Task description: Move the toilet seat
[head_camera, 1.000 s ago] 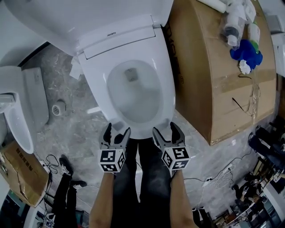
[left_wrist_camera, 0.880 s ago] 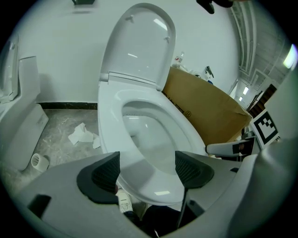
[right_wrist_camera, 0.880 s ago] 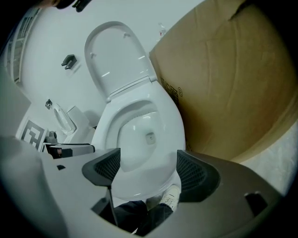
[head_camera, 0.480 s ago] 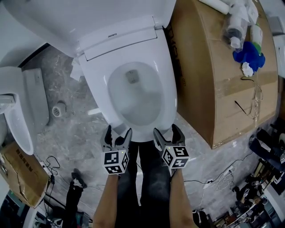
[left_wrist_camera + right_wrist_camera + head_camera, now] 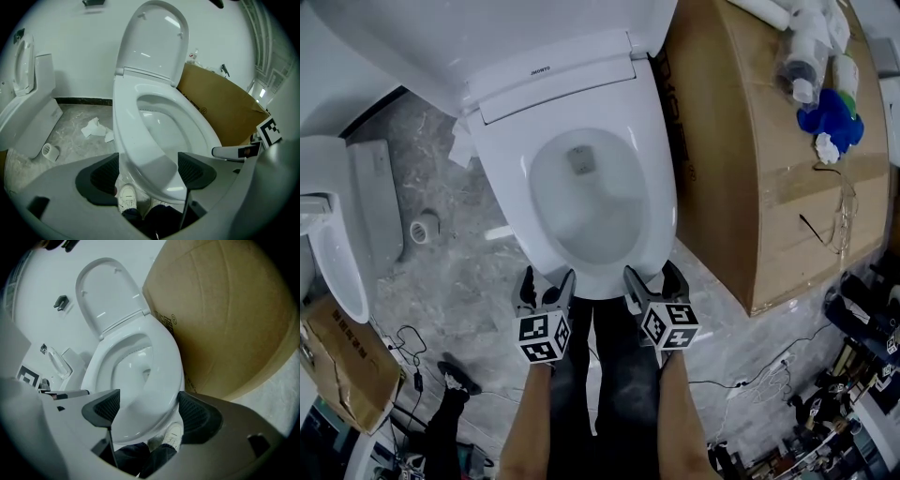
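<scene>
A white toilet fills the head view, its seat [image 5: 502, 187] down on the bowl and its lid [image 5: 487, 37] raised behind. My left gripper [image 5: 546, 286] and right gripper [image 5: 656, 279] sit side by side at the seat's front rim, both pointing steeply down. Both pairs of jaws have just been opening and stand wide. In the left gripper view the seat [image 5: 124, 126] has its front rim between the left gripper [image 5: 147, 171] jaws, under the lid [image 5: 152, 42]. The right gripper [image 5: 147, 408] frames the seat [image 5: 166, 366] rim likewise. No pad presses on it.
A big cardboard box [image 5: 759, 178] stands tight against the toilet's right side, with bottles and a blue thing [image 5: 830, 117] on top. A second toilet [image 5: 337, 234] stands at left, a tape roll [image 5: 424, 227] and crumpled paper [image 5: 93, 127] on the floor. Cables lie below.
Both grippers have dropped a little toward the seat's front rim, and their jaws stand slightly wider. Someone's shoe at the lower left of the floor has shifted.
</scene>
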Available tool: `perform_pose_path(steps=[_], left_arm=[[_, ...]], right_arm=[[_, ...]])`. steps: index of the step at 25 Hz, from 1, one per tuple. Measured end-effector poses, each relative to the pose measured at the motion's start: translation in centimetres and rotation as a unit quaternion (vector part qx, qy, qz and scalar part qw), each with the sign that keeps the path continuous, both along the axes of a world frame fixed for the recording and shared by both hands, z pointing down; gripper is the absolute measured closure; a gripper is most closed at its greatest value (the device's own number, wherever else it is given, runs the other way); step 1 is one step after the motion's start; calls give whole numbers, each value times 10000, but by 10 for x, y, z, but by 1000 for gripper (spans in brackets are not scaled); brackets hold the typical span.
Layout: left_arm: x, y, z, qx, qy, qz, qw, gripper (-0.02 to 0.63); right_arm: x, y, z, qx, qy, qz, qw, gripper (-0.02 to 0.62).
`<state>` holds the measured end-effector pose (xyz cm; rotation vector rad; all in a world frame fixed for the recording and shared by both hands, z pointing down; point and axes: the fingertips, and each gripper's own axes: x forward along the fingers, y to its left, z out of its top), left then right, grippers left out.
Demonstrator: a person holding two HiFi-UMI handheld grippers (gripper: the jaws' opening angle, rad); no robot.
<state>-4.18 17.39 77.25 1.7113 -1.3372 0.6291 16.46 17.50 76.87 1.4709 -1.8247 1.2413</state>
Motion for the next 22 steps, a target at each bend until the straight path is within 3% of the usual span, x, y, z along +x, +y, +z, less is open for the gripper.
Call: perform_pose_path(steps=[7,17,22], left_arm=[[7,-2,5,-89,320,209,9992,227],[11,1,-7,-152,304,501,9982,227],[10,1,-21,-67,308,522,9981,227]], right_arm=[[-1,-3,-2,79,-162,232,9996,224],[-1,-5,-17,186,-551,533,9969,224],[-2,-4,-33,280,-592,448,9968,224]])
